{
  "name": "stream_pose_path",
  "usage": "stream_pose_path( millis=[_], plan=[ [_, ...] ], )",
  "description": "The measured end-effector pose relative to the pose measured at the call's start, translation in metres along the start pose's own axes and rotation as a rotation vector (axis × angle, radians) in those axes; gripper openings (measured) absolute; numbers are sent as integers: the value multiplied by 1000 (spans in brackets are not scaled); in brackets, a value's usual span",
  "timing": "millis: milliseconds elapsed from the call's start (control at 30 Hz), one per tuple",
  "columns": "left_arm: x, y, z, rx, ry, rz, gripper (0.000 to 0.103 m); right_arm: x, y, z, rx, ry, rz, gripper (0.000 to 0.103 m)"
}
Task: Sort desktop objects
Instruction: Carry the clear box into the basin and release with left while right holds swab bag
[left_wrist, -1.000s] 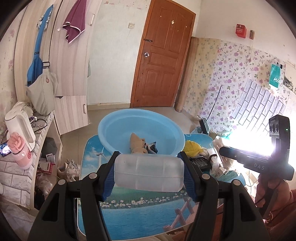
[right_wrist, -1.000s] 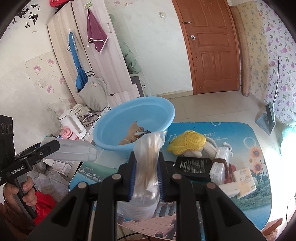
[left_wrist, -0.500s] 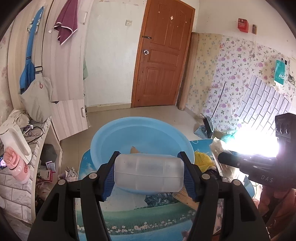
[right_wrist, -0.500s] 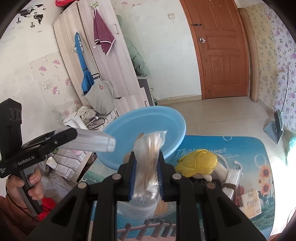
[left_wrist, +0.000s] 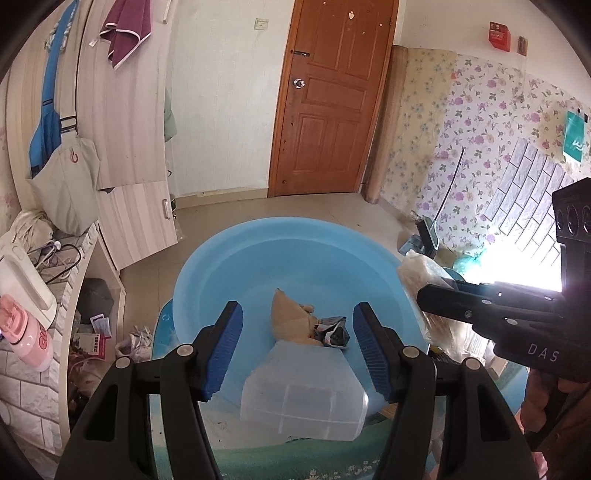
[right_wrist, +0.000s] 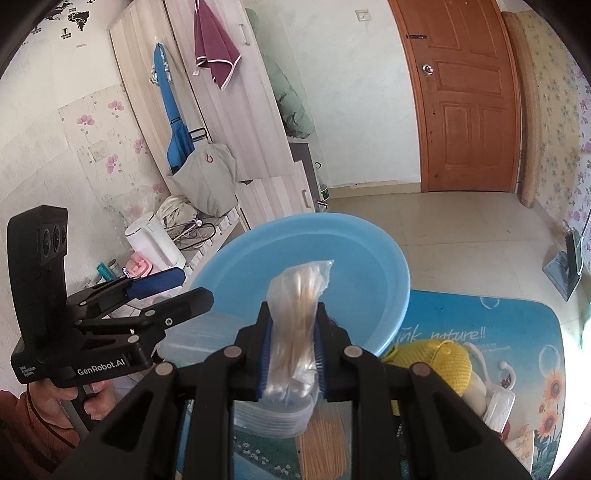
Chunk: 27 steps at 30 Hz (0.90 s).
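Observation:
My left gripper (left_wrist: 297, 350) is open over the near side of the blue basin (left_wrist: 229, 258). The clear plastic box (left_wrist: 304, 395) sits loose below and between its fingers, tilted over the basin's near rim. A tan plush toy (left_wrist: 290, 321) and a dark wrapper (left_wrist: 332, 330) lie inside the basin. My right gripper (right_wrist: 291, 354) is shut on a clear bag of cotton swabs (right_wrist: 295, 332), held right of the basin (right_wrist: 354, 243). The left gripper (right_wrist: 173, 291) also shows at the left in the right wrist view.
On the picture-printed table (right_wrist: 517, 325) lie a yellow knitted item (right_wrist: 439, 362), white items (right_wrist: 495, 398) and a bundle of wooden sticks (right_wrist: 325, 439). A shelf at the left holds a white kettle (right_wrist: 151, 243) and a pink item (left_wrist: 26, 328). A wardrobe and door stand behind.
My left gripper has opened and let go of the clear box, which has dropped below the fingers at the basin's near rim. Both grippers have moved nearer the basin.

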<state>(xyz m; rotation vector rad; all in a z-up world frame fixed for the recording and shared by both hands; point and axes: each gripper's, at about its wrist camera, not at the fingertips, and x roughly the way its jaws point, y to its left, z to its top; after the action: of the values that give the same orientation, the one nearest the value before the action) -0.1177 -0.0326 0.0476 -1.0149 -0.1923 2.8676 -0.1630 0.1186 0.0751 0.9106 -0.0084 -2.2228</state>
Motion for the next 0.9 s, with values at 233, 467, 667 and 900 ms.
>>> stream_pose_path(
  millis=[233,467,667,900],
  plan=[
    [1,7,-3,-16,4,-18,65,25,9,7,-15,43,-12,20],
    [-6,11,-14,-14,8,-24,81,36,14,4,-3,80,-52,31],
    [-16,14,-21,-23,-4,-15,89,34,15,-1,9,100,-76,32],
    [-25,17,-30,-14,-14,-11,90,25,16,-5,3,91,-104,32]
  ],
)
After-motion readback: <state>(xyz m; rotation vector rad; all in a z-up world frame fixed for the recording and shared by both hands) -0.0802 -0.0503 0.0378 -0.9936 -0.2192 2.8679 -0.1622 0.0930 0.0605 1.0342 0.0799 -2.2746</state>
